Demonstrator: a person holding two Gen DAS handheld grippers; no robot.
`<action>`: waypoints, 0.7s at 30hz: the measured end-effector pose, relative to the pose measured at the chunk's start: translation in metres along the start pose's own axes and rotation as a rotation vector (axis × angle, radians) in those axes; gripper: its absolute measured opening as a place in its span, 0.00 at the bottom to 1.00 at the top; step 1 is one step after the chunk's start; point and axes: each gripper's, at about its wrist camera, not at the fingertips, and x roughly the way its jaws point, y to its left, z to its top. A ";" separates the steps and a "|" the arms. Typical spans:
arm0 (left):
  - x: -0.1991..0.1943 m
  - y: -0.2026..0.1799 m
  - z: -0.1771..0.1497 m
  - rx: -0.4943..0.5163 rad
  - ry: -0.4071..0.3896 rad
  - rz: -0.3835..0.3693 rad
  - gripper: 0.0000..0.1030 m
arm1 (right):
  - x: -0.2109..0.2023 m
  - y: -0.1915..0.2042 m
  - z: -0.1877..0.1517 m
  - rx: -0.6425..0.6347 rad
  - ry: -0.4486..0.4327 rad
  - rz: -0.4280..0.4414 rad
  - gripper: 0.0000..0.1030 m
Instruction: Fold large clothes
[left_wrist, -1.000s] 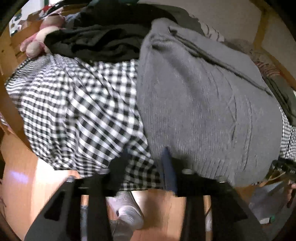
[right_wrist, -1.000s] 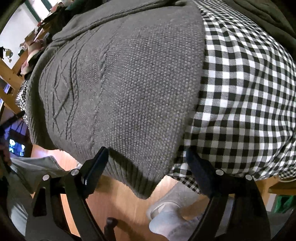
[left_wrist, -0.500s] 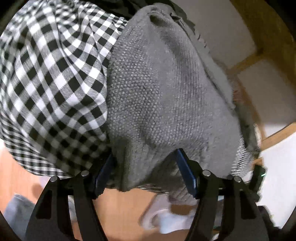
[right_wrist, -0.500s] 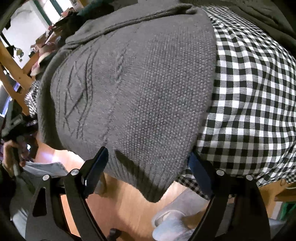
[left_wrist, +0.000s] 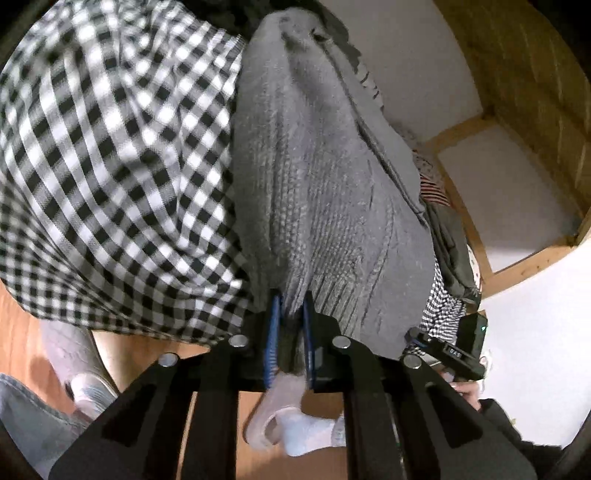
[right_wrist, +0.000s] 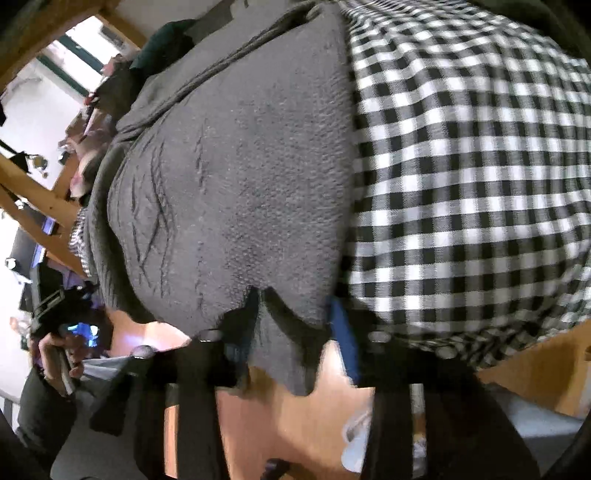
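My left gripper (left_wrist: 290, 306) pinches the grey sweater (left_wrist: 325, 177) hem at the bed's edge, my right gripper (right_wrist: 291, 314) half-closed around it; next, lift evenly.

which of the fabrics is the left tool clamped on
The grey knit sweater: its ribbed hem sits between the left tool fingers; the checked cloth lies beside, ungripped.

Open floor (left_wrist: 155, 347) below the hem; checkered cloth (left_wrist: 110, 166) beside sweater (left_wrist: 325, 192).
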 end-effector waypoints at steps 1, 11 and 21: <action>0.009 0.000 -0.002 -0.002 0.010 0.028 0.18 | 0.000 0.003 0.000 -0.027 -0.004 -0.015 0.48; 0.001 -0.025 -0.008 0.053 0.008 -0.029 0.10 | -0.059 -0.033 0.005 0.128 -0.121 0.253 0.11; 0.006 -0.005 -0.063 -0.061 0.164 0.143 0.04 | -0.082 -0.085 -0.023 0.236 -0.066 0.209 0.12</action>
